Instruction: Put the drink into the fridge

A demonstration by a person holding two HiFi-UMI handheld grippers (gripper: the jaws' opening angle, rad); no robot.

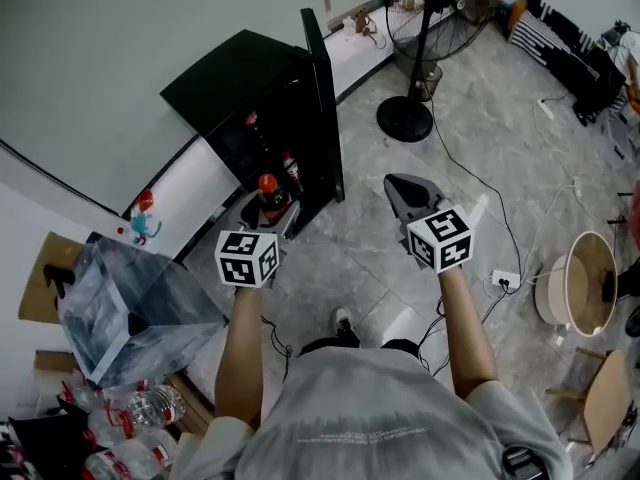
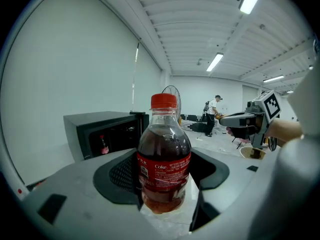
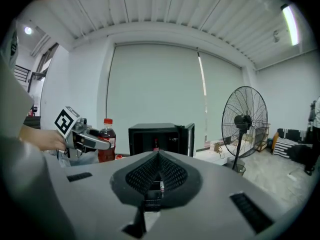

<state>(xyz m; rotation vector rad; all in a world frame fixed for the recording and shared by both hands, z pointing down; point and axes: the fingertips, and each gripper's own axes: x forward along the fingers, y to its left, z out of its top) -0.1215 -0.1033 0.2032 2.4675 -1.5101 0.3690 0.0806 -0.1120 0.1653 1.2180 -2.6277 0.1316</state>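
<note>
head view: the left gripper (image 1: 268, 214) holds a cola bottle (image 1: 268, 190) upright, just in front of the black fridge (image 1: 262, 103). the fridge door (image 1: 322, 108) stands open, and another bottle (image 1: 291, 171) already sits inside. the right gripper (image 1: 398, 186) hangs over the floor (image 1: 520, 168), beside the door and apart from it.

left gripper view: the jaws are clamped on the bottle (image 2: 164, 156) around its label. it stands straight, red cap up, its lower end showing below the jaws. the fridge (image 2: 102, 133) lies ahead to the left, near but not reached.

right gripper view: the right gripper (image 3: 159, 186) has its jaws pressed together with nothing between them. the open fridge (image 3: 160, 138) faces it, and the left gripper (image 3: 95, 143) carries the bottle (image 3: 106, 140) off to the left.

judging from this, the pickup is done and the door is open. what is left is carrying the bottle in, setting it on a shelf and letting go.
</note>
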